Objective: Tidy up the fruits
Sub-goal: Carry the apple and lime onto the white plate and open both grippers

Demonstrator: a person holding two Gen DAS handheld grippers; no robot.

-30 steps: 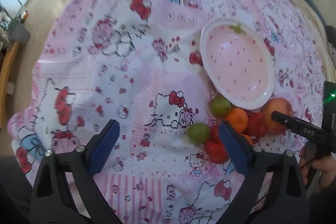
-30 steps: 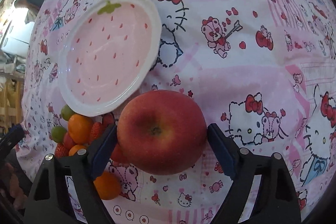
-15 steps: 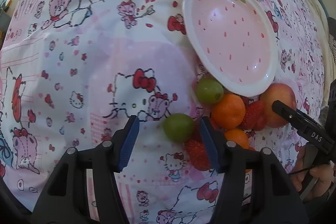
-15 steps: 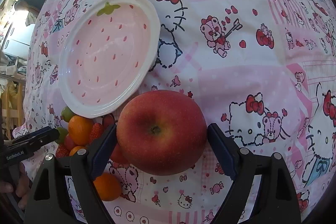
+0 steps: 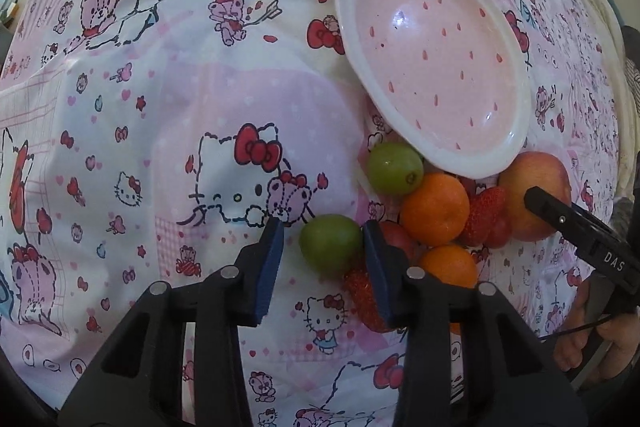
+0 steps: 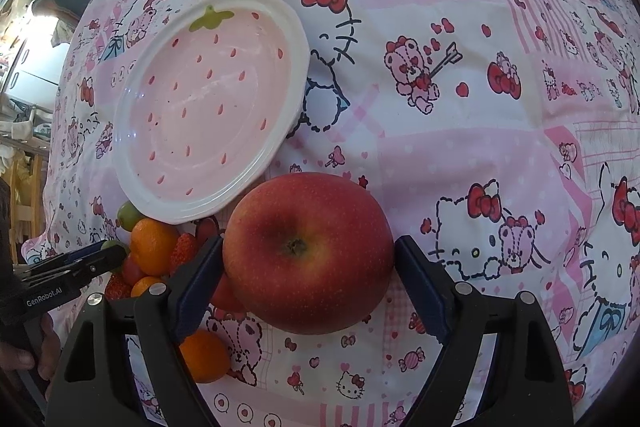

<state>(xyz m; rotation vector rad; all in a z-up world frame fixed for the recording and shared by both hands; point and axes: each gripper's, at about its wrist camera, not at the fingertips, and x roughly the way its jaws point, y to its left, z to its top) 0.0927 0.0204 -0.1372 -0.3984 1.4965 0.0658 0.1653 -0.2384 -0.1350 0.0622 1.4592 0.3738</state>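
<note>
I'm bracketing the green fruit [image 5: 330, 243] with my left gripper [image 5: 322, 239], jaws not yet touching | right gripper [image 6: 308, 259] straddling the apple [image 6: 308, 253] below the plate [image 6: 298, 39], contact unclear | fruit small, smooth, likely slippery: taking it across its middle.

Your left wrist camera looks down close over the fruit pile, facing the strawberry-pattern plate [image 5: 436, 67]. Your right wrist camera views the same plate [image 6: 208, 111] from the opposite side, equally close. Both share plate and pile.
</note>
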